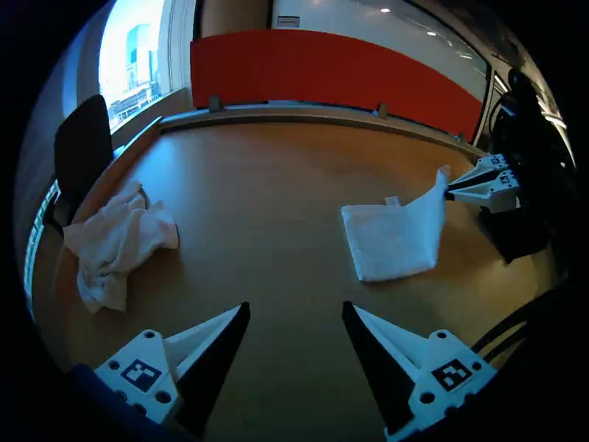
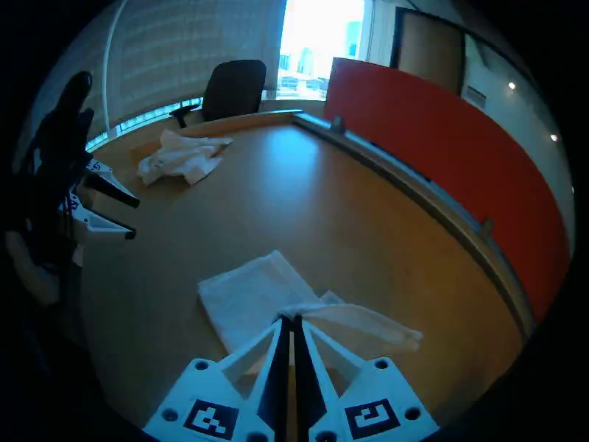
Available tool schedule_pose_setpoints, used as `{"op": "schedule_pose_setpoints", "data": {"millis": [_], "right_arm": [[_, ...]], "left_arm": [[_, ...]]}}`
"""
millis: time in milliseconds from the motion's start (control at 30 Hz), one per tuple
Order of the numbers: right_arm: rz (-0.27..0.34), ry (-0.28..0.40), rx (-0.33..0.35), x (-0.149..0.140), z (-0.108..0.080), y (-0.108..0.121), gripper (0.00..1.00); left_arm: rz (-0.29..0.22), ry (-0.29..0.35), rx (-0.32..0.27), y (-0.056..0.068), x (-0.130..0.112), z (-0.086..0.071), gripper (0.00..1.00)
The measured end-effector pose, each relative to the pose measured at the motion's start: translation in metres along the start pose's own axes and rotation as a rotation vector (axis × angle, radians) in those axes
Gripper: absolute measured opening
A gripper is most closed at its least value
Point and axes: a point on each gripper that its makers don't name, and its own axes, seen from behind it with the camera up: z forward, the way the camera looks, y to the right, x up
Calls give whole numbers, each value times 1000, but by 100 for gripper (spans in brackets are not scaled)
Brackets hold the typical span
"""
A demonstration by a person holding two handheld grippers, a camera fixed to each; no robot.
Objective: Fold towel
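In the left gripper view, your left gripper (image 1: 295, 306) hangs over the wooden table (image 1: 280, 191) with its fingers spread wide and nothing between them. The white towel (image 1: 390, 241) lies ahead to the right as a flat folded rectangle. Its far corner is pulled up into a peak where your right gripper (image 1: 450, 189) pinches it. A crumpled white cloth (image 1: 118, 243) sits well apart on the left. In the right gripper view, your right gripper (image 2: 291, 321) is clamped tight on that lifted corner, and the rest of the towel (image 2: 247, 298) lies smooth just ahead.
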Motion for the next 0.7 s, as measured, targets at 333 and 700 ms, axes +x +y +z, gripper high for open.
{"op": "schedule_pose_setpoints", "data": {"millis": [333, 700], "right_arm": [[-5, -46, 89, 2, 51, -49, 6], [24, -118, 158, -20, 90, -85, 5]], "left_arm": [[-31, 24, -22, 1, 4, -16, 93], [-74, 26, -16, -5, -4, -21, 93]]}}
